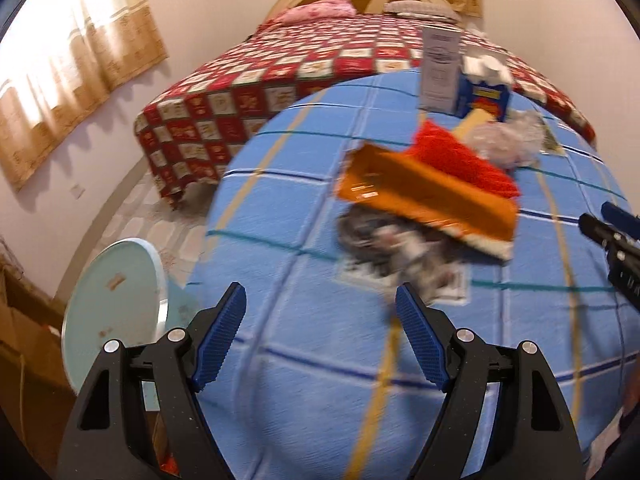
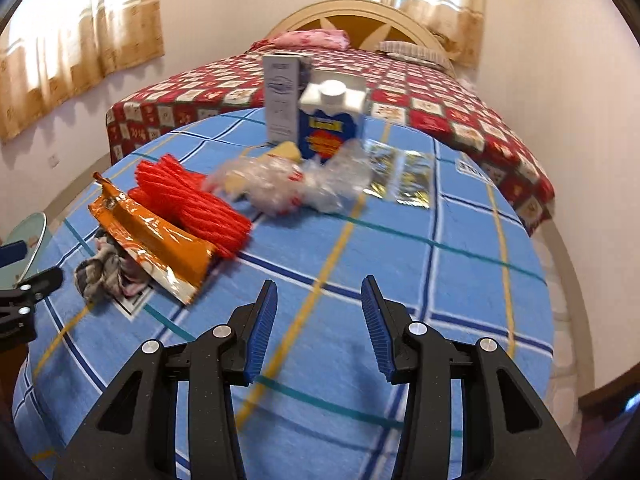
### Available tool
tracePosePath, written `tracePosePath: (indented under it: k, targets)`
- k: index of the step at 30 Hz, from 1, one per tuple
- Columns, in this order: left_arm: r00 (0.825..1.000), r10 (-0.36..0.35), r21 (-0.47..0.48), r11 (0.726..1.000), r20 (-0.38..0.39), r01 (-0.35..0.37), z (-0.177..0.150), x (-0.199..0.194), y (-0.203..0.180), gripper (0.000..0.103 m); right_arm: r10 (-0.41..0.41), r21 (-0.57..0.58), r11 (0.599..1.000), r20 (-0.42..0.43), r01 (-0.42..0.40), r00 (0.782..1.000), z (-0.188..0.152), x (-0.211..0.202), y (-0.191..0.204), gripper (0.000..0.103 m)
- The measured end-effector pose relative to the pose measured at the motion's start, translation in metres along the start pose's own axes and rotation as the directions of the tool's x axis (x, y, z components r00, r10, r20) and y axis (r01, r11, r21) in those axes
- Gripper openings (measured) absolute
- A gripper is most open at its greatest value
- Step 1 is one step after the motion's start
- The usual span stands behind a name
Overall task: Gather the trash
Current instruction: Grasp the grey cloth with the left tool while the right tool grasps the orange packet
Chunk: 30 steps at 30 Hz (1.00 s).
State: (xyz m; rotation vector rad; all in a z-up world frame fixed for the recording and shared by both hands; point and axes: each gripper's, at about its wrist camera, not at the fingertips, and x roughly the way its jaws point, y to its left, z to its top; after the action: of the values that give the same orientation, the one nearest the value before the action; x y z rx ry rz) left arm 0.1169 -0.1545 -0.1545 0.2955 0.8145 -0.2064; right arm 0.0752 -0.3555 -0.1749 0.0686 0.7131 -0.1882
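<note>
1. Left gripper (image 1: pixel 320 312) nearest the lens in the left wrist view, blue pads set wide apart, nothing between them, only blue checked cloth (image 1: pixel 280 380) below
2. Right gripper (image 2: pixel 319 304) nearest the lens in the right wrist view, pads partly apart with a clear gap, gripping nothing, poised over bare cloth near the tabletop's near edge
3. Pale blue round disc (image 1: pixel 116 312) off the tabletop's left edge, tilted on its side, beside the left gripper
4. Grey and white crumpled wad (image 2: pixel 102 270) near the left edge of the tabletop, touching the low end of the orange wrapper (image 2: pixel 160 240), partly tucked under it
5. Orange wrapper lying slantwise, long and flattened, silver lining showing at its near end
6. Red bundle of ribbed strands (image 2: pixel 192 200) just behind the orange wrapper, touching it
7. Clear crumpled plastic (image 2: pixel 288 184) toward the middle of the tabletop, blurred, with small red marks; a pale yellow piece (image 2: pixel 286 150) half hidden behind it
8. Two shiny foil sachets (image 2: pixel 400 178) lying flat side by side, just right of the clear plastic
9. Blue carton (image 2: pixel 330 128) with white screw cap upright toward the far edge, grey-white box (image 2: pixel 282 96) upright just left of it, touching or nearly so
10. Bed with red checked cover (image 2: pixel 460 120) beyond the tabletop, pink pillow (image 2: pixel 312 40) at its arched headboard
11. Curtains (image 2: pixel 80 40) lit at the windows on the far walls
</note>
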Motion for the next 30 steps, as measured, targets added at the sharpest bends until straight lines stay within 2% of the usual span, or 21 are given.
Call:
tracePosePath:
  k: [4,5,6,7,8,9,10,14,21,28,30]
  targets:
    - [1.000,-0.006,0.030,1.000,-0.020,0.006,0.006,0.014,-0.023,0.076,0.006,0.015,1.000,0.019,-0.006,1.000,-0.003,-0.007,-0.008,0.044]
    - [1.000,0.004,0.041,0.999,-0.021,-0.003,0.008,0.019,-0.027,0.071,0.009,0.018,1.000,0.024,-0.009,1.000,-0.004,-0.009,-0.009,0.044]
    - [1.000,0.003,0.050,0.999,-0.028,-0.002,0.009,0.026,-0.031,0.064,0.015,0.017,1.000,0.028,-0.015,1.000,-0.003,-0.009,-0.009,0.044]
    - [0.999,-0.013,0.051,0.999,-0.047,0.015,0.007,0.029,-0.033,0.042,0.019,0.017,1.000,0.030,-0.019,0.999,-0.004,-0.009,-0.008,0.044]
    - [0.997,-0.049,0.043,0.998,-0.060,0.052,0.008,0.031,-0.033,0.028,0.028,0.017,0.999,0.032,-0.028,0.999,-0.003,-0.009,-0.007,0.044]
    - [0.996,-0.070,0.043,0.996,-0.058,0.073,0.008,0.028,-0.033,0.019,0.035,0.015,0.999,0.033,-0.035,0.999,-0.002,-0.008,-0.005,0.044]
    - [0.997,-0.062,0.056,0.996,-0.052,0.065,0.007,0.024,-0.033,0.009,0.046,0.005,0.999,0.033,-0.046,0.998,-0.001,-0.008,-0.001,0.044]
    - [0.997,-0.070,0.098,0.993,-0.029,0.072,0.004,0.008,-0.023,0.007,0.091,-0.026,0.996,0.030,-0.090,0.995,0.006,-0.004,0.016,0.044]
    - [0.998,-0.051,0.086,0.995,0.037,0.047,-0.001,-0.025,0.023,0.006,0.154,-0.112,0.982,0.029,-0.150,0.988,0.020,0.002,0.058,0.044]
    - [0.999,-0.007,0.035,0.999,0.054,0.005,-0.010,-0.034,0.066,0.006,0.199,-0.224,0.952,-0.056,-0.206,0.978,0.027,0.024,0.099,0.044]
    - [0.999,0.001,0.024,1.000,0.047,-0.002,-0.016,-0.032,0.076,0.006,0.172,-0.274,0.943,-0.086,-0.190,0.981,0.026,0.032,0.109,0.044]
